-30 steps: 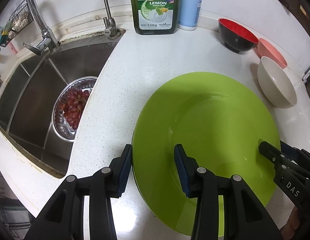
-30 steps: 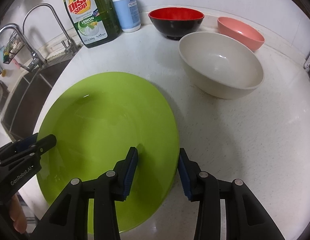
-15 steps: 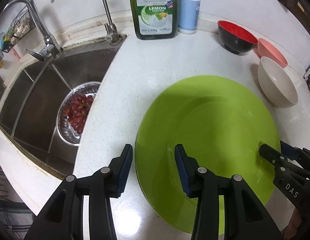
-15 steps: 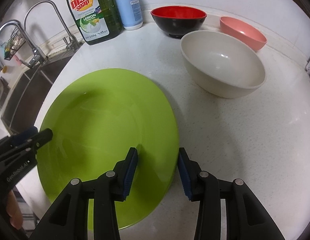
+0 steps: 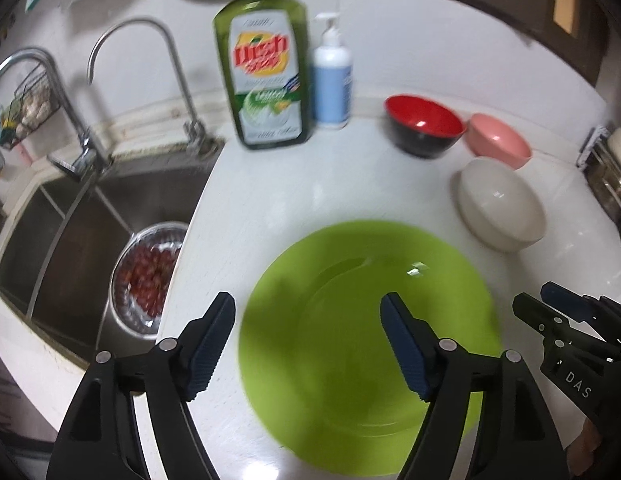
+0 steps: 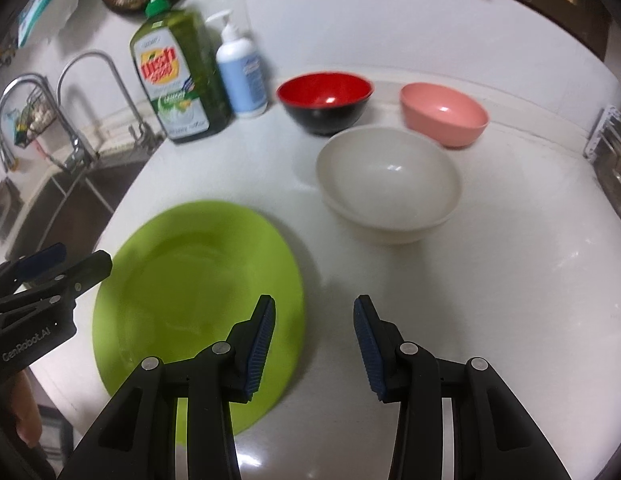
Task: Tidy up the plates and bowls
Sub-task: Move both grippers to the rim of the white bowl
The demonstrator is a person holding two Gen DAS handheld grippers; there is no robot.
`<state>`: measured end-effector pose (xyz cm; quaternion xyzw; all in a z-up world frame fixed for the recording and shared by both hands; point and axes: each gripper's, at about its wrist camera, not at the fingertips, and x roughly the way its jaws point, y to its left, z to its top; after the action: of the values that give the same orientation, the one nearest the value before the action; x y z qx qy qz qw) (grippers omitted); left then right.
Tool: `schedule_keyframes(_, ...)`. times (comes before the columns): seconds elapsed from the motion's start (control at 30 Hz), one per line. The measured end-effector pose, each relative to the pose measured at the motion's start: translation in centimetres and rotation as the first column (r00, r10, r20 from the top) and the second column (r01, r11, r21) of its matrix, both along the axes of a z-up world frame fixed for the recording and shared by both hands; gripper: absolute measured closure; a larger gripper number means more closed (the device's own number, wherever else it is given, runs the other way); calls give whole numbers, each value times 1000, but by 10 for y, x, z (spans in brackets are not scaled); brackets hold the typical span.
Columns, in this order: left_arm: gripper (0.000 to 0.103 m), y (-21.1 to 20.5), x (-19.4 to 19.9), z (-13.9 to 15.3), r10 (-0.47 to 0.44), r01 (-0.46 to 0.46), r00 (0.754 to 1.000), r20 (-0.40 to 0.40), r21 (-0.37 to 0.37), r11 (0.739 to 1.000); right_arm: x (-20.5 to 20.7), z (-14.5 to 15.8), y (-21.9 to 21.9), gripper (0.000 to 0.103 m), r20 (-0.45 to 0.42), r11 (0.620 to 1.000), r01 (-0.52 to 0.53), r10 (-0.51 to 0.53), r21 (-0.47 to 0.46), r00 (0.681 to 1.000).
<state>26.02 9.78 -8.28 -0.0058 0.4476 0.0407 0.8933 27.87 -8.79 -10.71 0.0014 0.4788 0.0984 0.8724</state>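
A large lime-green plate [image 5: 362, 344] [image 6: 190, 296] lies flat on the white counter. My left gripper [image 5: 308, 340] hovers open above the plate's left rim, holding nothing. My right gripper [image 6: 314, 344] is open too, over the plate's right edge and the bare counter beside it. Beyond the plate stand a cream bowl [image 5: 500, 204] [image 6: 388, 184], a red-and-black bowl [image 5: 424, 124] [image 6: 324, 98] and a pink bowl [image 5: 498, 140] [image 6: 444, 118], all upright and apart from each other.
A steel sink [image 5: 70, 216] lies left of the counter, with a colander of red grapes [image 5: 148, 274] in it and two taps [image 5: 82, 136] behind. A green dish-soap bottle [image 5: 264, 72] and a white-blue pump bottle [image 5: 332, 80] stand at the wall. A metal rack [image 6: 610, 148] sits at far right.
Both grippers have let go of the green plate, opened wider and pulled back and up. The plate now lies flat on the counter.
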Motion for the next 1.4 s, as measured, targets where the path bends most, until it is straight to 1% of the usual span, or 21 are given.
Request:
schedule_keyframes(0.07, 21, -8, 1, 7, -14, 14, 1000, 22, 0, 1000, 0, 7, -8, 61, 18, 1000, 11, -11, 3, 1000)
schedule_keyframes(0.1, 21, -11, 1, 10, -22, 22, 999, 34, -1, 1000, 1, 9, -12, 61, 24, 1000, 14, -14, 4, 1000)
schedule_keyframes(0.13, 19, -14, 2, 13, -28, 29, 999, 45, -2, 1000, 1, 12, -15, 58, 31, 1000, 18, -19, 3, 999)
schedule_keyframes(0.17, 18, -18, 4, 16, -35, 35, 998, 53, -1, 999, 1, 15, -20, 50, 38, 1000, 25, -25, 3, 999)
schedule_keyframes(0.23, 16, -24, 6, 20, -50, 50, 996, 67, 1, 999, 1, 20, -27, 46, 58, 999, 41, -41, 6, 997)
schedule_keyframes(0.47, 15, -48, 22, 31, -102, 102, 990, 99, 2, 995, 8, 34, -51, 46, 92, 997, 79, -79, 6, 993)
schedule_keyframes(0.77, 15, -75, 45, 33, -136, 136, 984, 113, 4, 991, 21, 41, -75, 46, 117, 994, 106, -108, 17, 987)
schedule_keyframes(1.0, 15, -90, 69, 26, -147, 147, 985, 91, 4, 989, 44, 36, -87, 46, 101, 993, 111, -113, 27, 988)
schedule_keyframes(1.23, 16, -103, 98, 8, -157, 157, 987, 40, 13, 988, 70, 22, -95, 47, 64, 992, 122, -125, 44, 990)
schedule_keyframes(1.33, 19, -108, 112, -2, -169, 169, 986, 7, 0, 986, 79, 14, -99, 47, 42, 991, 127, -129, 48, 991)
schedule_keyframes(1.4, 23, -112, 120, -8, -168, 168, 986, -17, -3, 986, 85, 8, -101, 48, 20, 990, 132, -133, 53, 991)
